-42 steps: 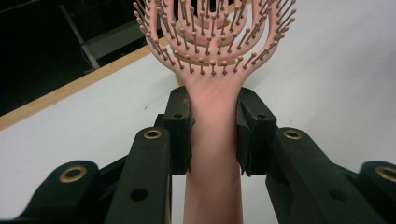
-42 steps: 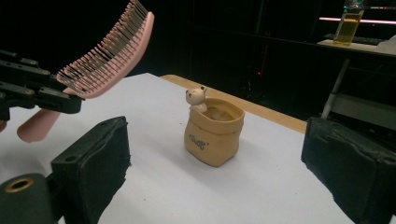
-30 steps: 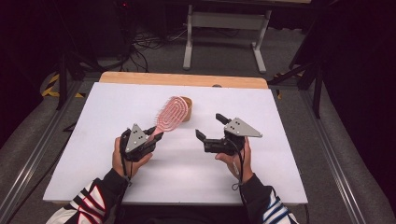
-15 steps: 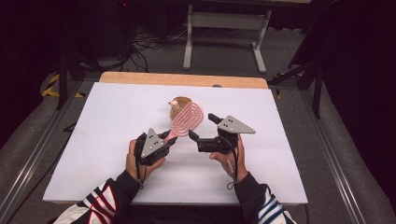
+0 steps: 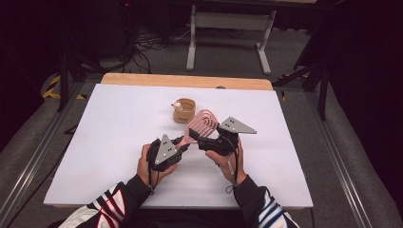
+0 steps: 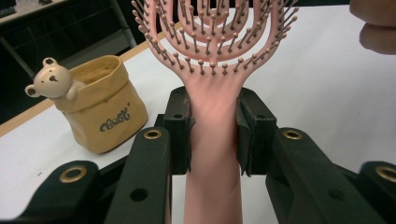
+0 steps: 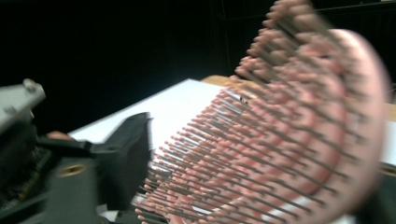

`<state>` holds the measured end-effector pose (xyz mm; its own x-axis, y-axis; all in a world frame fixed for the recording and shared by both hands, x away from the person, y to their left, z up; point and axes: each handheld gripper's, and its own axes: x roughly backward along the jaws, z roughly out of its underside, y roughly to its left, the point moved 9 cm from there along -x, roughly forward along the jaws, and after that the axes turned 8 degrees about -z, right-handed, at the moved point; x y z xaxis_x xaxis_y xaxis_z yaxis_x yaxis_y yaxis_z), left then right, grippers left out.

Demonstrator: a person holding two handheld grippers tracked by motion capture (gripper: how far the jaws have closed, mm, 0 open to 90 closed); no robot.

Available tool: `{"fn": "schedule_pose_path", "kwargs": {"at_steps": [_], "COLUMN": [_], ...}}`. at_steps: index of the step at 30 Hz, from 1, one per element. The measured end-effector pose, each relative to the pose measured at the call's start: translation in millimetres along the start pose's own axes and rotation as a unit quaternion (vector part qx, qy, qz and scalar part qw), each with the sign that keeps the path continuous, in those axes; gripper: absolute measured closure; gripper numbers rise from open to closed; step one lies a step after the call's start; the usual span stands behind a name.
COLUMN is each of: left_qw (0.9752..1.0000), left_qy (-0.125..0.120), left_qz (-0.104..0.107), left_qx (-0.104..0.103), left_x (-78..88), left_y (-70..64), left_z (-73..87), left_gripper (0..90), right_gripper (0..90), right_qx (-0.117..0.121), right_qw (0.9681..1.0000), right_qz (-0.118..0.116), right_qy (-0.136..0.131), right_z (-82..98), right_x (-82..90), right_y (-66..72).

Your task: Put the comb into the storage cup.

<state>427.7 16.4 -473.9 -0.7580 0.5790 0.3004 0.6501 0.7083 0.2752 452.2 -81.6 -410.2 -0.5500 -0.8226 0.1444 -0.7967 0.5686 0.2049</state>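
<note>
Clamped on the pink hairbrush (image 5: 202, 124) by its handle, the left gripper (image 5: 183, 142) holds it just above the white table (image 5: 109, 142) at mid-table, near the person's edge. In the left gripper view both black pads press the handle's sides just below the head, and the handle runs straight up between them, so the brush (image 6: 212, 70) lies along the gripper's own line with its bristles facing the camera. From the high view the long axis runs from the handle low and left up to the oval head at upper right, pointing away from the person.

Just to its right, the right gripper (image 5: 197, 137) meets the brush head. Its jaws have just been closing, with the bristled head (image 7: 280, 130) between them, one black jaw against the bristle tips; whether they grip it I cannot tell.

Beyond the brush head stands a small tan pouch (image 6: 102, 109) with a bear figure (image 6: 50, 81) on its rim, upright and apart from the brush.
</note>
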Motion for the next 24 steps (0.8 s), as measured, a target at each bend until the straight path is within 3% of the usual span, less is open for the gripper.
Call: {"fn": "schedule_pose_path", "kwargs": {"at_steps": [1, 4, 8, 10, 12, 16, 21, 24], "left_qw": [1.0, 1.0, 0.9999, 0.9999, 0.9999, 0.9998, 0.9995, 0.9993], "left_qy": [0.0, 0.003, 0.007, 0.007, 0.01, 0.013, 0.009, 0.012], "left_qz": [0.0, -0.001, -0.001, -0.001, 0.002, 0.005, 0.018, 0.023], "left_qx": [0.0, -0.003, -0.009, -0.01, -0.012, -0.016, -0.025, -0.028], "left_x": [0.0, -0.3, -2.7, -3.3, -4.8, -7.0, -7.3, -7.7], "left_y": [0.0, -0.5, -1.5, -2.2, -4.0, -5.3, -8.3, -10.8], "left_z": [0.0, 0.5, 1.8, 2.1, 2.8, 3.9, 2.9, 3.2], "left_gripper": [69.7, 69.7, 69.7, 69.7, 69.7, 69.6, 68.9, 62.4], "right_gripper": [33.4, 45.4, 58.1, 59.1, 61.8, 62.5, 62.8, 63.0], "right_qx": [0.0, -0.019, -0.025, -0.025, -0.027, -0.019, -0.01, 0.006], "right_qw": [1.0, 0.9997, 0.999, 0.999, 0.9983, 0.9983, 0.9985, 0.9985], "right_qz": [0.0, -0.001, -0.02, -0.022, -0.04, -0.046, -0.044, -0.04], "right_qy": [0.0, -0.017, -0.03, -0.031, -0.033, -0.031, -0.033, -0.037], "right_z": [0.0, -2.7, -5.9, -5.6, -5.4, -5.8, -6.3, -10.3], "right_x": [0.0, 3.3, 6.5, 6.6, 7.2, 8.2, 10.7, 15.3], "right_y": [0.0, -1.2, 4.5, 5.6, 10.4, 14.6, 15.8, 16.5]}}
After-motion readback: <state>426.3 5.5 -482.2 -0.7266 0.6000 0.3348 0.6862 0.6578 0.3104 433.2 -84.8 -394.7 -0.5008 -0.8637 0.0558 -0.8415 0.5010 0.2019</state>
